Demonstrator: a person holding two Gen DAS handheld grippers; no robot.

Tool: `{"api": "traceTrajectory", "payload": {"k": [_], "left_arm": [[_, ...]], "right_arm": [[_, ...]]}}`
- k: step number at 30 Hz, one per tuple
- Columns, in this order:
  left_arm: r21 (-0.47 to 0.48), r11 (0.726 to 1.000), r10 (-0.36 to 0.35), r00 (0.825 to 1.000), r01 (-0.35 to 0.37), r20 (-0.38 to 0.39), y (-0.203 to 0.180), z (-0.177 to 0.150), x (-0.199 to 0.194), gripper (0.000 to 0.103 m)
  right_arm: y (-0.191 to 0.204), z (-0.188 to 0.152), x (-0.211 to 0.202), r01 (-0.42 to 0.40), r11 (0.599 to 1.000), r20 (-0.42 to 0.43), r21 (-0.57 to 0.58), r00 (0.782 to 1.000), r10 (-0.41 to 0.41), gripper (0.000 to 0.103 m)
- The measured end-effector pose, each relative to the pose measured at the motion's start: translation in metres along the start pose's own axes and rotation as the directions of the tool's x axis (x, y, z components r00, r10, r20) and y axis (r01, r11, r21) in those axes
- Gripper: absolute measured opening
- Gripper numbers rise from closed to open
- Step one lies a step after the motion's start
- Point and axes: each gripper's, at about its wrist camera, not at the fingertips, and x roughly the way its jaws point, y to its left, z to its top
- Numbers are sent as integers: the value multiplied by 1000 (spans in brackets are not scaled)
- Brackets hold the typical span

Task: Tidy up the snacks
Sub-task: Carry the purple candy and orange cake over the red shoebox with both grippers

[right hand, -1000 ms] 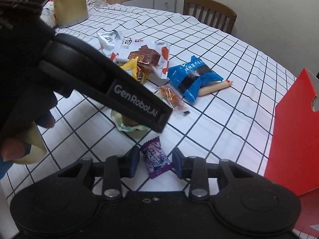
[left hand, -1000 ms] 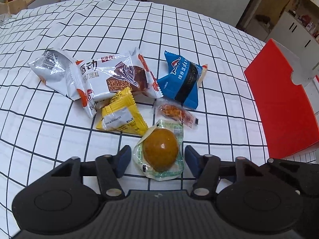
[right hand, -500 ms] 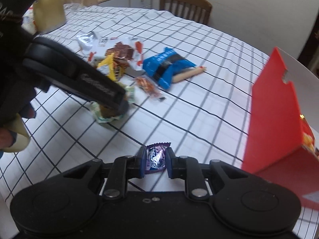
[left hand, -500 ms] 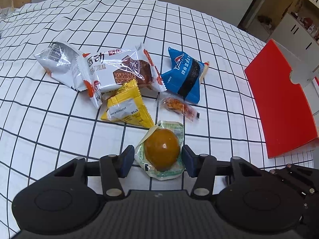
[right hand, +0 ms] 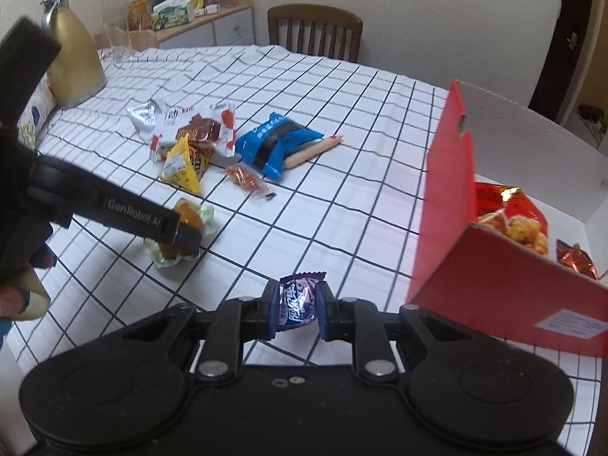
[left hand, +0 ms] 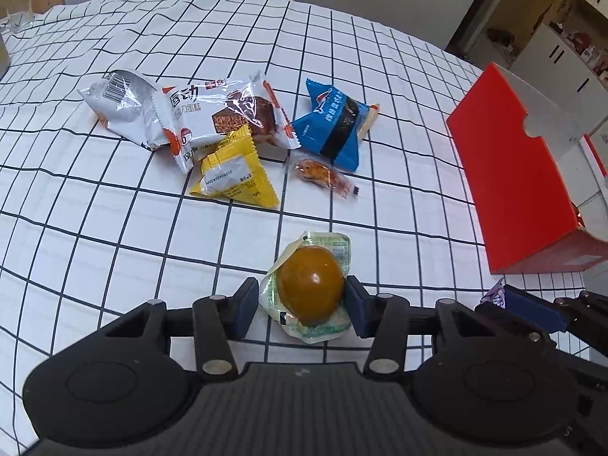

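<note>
Up comes the purple candy (right hand: pixel 297 301) off the bench (right hand: pixel 342 197), pinched in the right tongs (right hand: pixel 296 309), and it has swung toward the red box (right hand: pixel 494 266)! The left tongs (left hand: pixel 300 306) are closing around the sealed egg (left hand: pixel 311 285), one pad touching, the other just shy. A few packets sit in the box; six snacks remain in the pile.
</note>
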Motion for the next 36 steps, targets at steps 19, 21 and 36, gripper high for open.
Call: {"api": "traceTrajectory", "payload": {"k": [19,21,36], "left_arm": [[69,994,-90,993,84,83,-66,-8,-71,48],[79,993,-100,991,92,93,-75,-8,-76,48],[195,971,-166,974,135,154,-159,7,-98,48]], "right_arm": [[-31,7,-80,23,997,128,79,991,-33,18],[-37,8,-88,30,996,144,90,989,-43,18],[-97,9,-135,112,990,247,90,960,-131,18]]}}
